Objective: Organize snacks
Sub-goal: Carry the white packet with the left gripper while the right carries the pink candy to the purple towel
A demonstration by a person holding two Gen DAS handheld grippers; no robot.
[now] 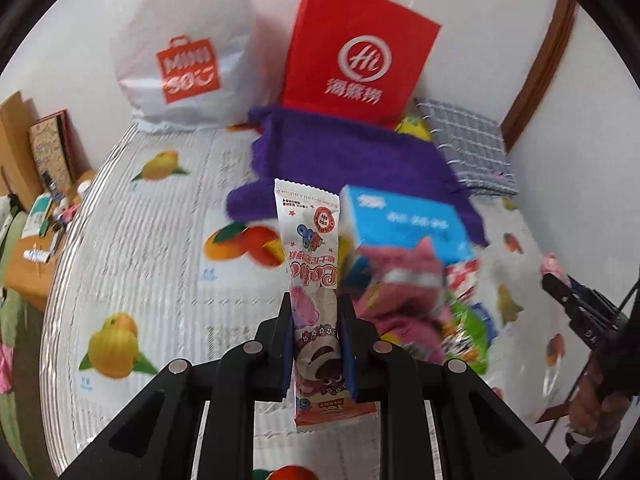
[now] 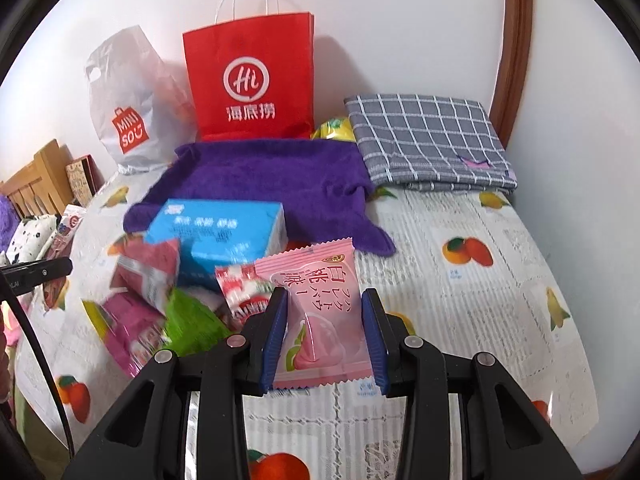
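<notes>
Desk (image 2: 460, 216) bare on the right; snack pile (image 2: 160, 300) crowds the left. Left claw (image 1: 314, 320) clamped on long snack packet (image 1: 310, 264); right claw (image 2: 325, 316) clamped on pink peach packet (image 2: 320, 300), both angled down, above the surface.

A red paper bag (image 2: 250, 80) stands by the wall. Left of it sits a white plastic bag (image 2: 128, 108). A purple fuzzy towel (image 2: 272, 180) lies in front, a grey checked cloth (image 2: 428, 136) to its right.
</notes>
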